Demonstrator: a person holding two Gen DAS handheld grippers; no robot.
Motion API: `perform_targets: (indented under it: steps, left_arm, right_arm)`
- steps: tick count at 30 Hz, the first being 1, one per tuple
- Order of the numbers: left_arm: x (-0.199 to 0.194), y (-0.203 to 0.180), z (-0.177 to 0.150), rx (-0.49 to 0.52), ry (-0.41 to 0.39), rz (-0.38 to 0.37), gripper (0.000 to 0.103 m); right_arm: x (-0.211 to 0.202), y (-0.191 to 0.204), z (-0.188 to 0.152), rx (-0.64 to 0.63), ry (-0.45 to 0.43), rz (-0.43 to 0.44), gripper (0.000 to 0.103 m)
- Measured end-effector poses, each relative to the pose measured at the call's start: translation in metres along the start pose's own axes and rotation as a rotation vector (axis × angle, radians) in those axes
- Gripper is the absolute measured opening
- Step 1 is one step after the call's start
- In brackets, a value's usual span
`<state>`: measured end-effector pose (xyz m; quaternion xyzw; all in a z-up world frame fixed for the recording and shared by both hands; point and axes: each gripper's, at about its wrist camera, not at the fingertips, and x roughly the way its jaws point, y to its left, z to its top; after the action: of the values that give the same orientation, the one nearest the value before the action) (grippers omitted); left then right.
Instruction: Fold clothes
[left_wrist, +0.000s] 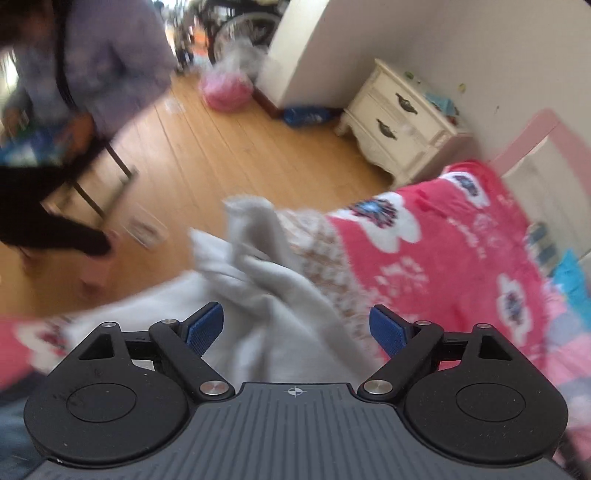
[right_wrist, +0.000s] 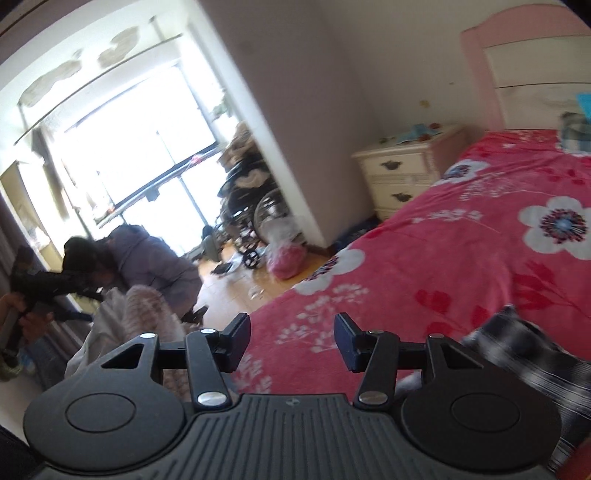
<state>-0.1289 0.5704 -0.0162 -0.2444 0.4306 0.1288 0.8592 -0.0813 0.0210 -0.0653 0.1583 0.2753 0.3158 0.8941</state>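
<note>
A crumpled grey garment (left_wrist: 266, 291) lies on the red flowered bedspread (left_wrist: 436, 266) at the bed's edge. My left gripper (left_wrist: 297, 326) is open right above it, blue pads either side of the cloth, holding nothing. My right gripper (right_wrist: 291, 341) is open and empty above the bedspread (right_wrist: 461, 258). A pale bunched garment (right_wrist: 122, 317) shows at its left, past the bed's edge. A black-and-white checked cloth (right_wrist: 528, 354) lies at its right on the bed.
A cream nightstand (left_wrist: 399, 122) stands by the pink headboard (right_wrist: 517, 66). A person in a lilac jacket (right_wrist: 155, 262) crouches on the wooden floor (left_wrist: 207, 158). A wheelchair (right_wrist: 251, 206) and a pink bag (right_wrist: 286, 264) stand by the wall.
</note>
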Motion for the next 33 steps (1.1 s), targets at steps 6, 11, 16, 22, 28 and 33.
perform_targets:
  steps: [6, 11, 16, 22, 28, 33]
  left_arm:
    - [-0.046, -0.024, -0.005, 0.053, -0.206, 0.094, 0.087]
    - [-0.029, -0.132, -0.016, 0.336, -0.222, -0.150, 0.092]
    - [0.060, -0.267, -0.055, 0.705, 0.015, -0.377, 0.095]
    - [0.213, -0.346, -0.132, 0.936, 0.347, -0.448, 0.094]
    - [0.290, -0.361, -0.178, 0.986, 0.462, -0.570, 0.094]
    - [0.322, -0.362, -0.185, 0.965, 0.501, -0.630, 0.094]
  right_arm:
    - [-0.041, -0.044, 0.010, 0.078, -0.107, -0.118, 0.055]
    - [-0.081, -0.098, 0.004, 0.287, -0.133, -0.236, 0.069]
    - [-0.087, -0.157, -0.049, 0.562, -0.014, -0.301, 0.073]
    - [-0.069, -0.214, -0.098, 0.746, 0.046, -0.340, 0.074]
    - [-0.035, -0.256, -0.107, 0.788, 0.073, -0.320, 0.076]
    - [-0.009, -0.281, -0.111, 0.797, 0.044, -0.298, 0.079]
